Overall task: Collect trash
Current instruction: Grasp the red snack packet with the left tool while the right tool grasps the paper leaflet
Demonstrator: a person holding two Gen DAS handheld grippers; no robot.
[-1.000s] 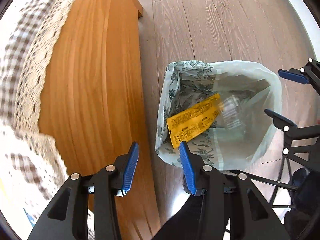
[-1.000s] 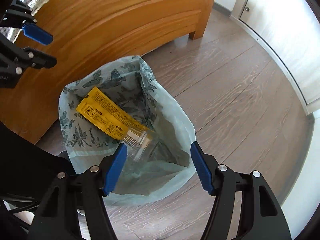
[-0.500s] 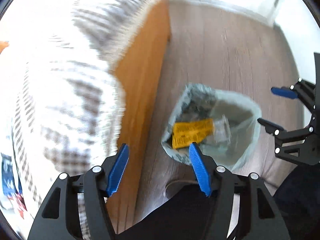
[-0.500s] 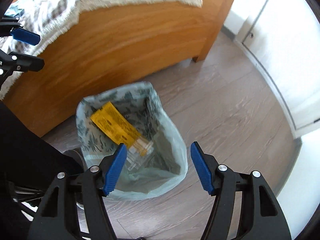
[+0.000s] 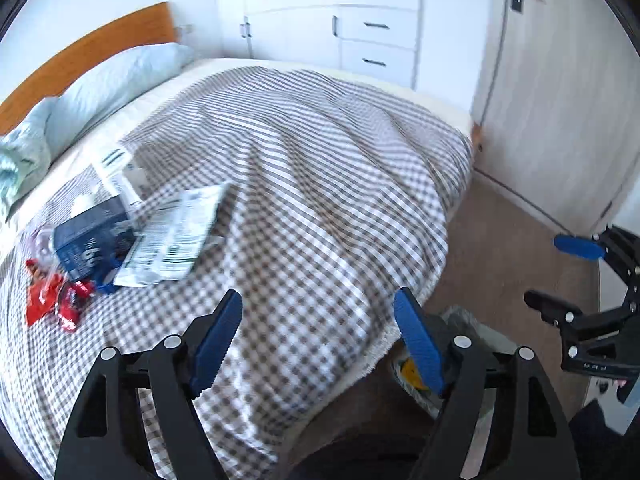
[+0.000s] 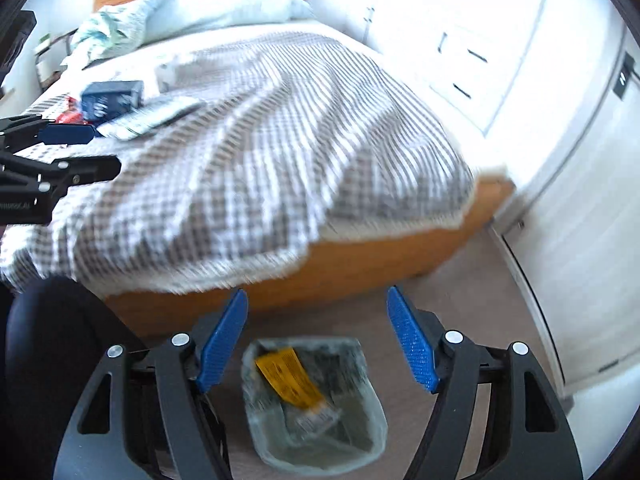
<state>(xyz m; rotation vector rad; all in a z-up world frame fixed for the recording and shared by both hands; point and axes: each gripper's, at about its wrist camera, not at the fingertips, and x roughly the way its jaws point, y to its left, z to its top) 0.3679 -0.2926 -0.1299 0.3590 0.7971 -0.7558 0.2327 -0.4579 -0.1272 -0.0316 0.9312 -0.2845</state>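
Observation:
Trash lies on the checked bedspread (image 5: 304,168) at the left: a dark blue carton (image 5: 86,236), a white printed packet (image 5: 172,232), red wrappers (image 5: 52,300) and a white box (image 5: 120,168). My left gripper (image 5: 320,336) is open and empty above the bed's near edge. My right gripper (image 6: 316,344) is open and empty above the lined trash bin (image 6: 316,412) on the floor. A yellow wrapper (image 6: 288,376) and a clear cup lie in the bin. The carton (image 6: 112,100) and packet (image 6: 148,118) also show in the right wrist view.
The wooden bed frame (image 6: 340,268) stands beside the bin. Pale blue pillows (image 5: 104,84) lie at the head. White wardrobe drawers (image 5: 372,44) and a door (image 5: 560,92) line the far wall. A dark trouser leg (image 6: 60,340) is at the lower left.
Both grippers have lifted away from the bin and tilted up toward the bed. The bedspread and its trash have come into view. The bin now sits low in both views.

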